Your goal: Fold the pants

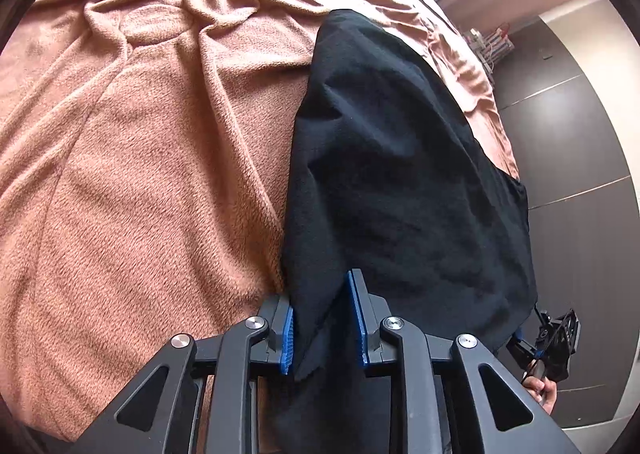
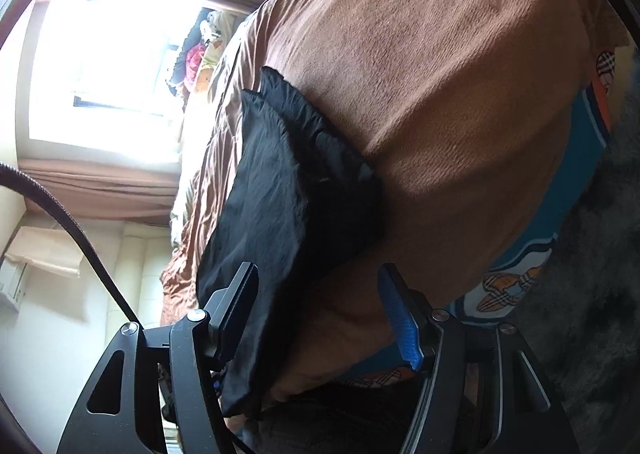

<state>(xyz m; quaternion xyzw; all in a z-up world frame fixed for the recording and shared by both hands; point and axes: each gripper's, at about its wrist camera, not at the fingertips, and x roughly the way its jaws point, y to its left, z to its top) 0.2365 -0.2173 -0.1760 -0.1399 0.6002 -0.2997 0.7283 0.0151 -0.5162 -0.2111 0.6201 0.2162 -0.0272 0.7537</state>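
The black pants (image 1: 400,174) lie on a brown blanket (image 1: 140,174) near the bed's edge. In the left wrist view, my left gripper (image 1: 324,326) is open, with a corner of the pants cloth lying between its blue pads (image 1: 356,314). In the right wrist view, the pants (image 2: 288,190) lie folded over along the bed. My right gripper (image 2: 320,318) is wide open; the pants' near end rests against its left finger (image 2: 236,302), and the blanket shows in the gap. The right gripper also shows in the left wrist view (image 1: 552,338) past the pants' edge.
The bed's edge drops to a dark floor (image 1: 580,174) on the right in the left wrist view. A bright window (image 2: 100,74) and pillows (image 2: 204,54) lie beyond the bed. A patterned blue sheet (image 2: 580,182) shows under the blanket. A black cable (image 2: 80,234) crosses the right wrist view.
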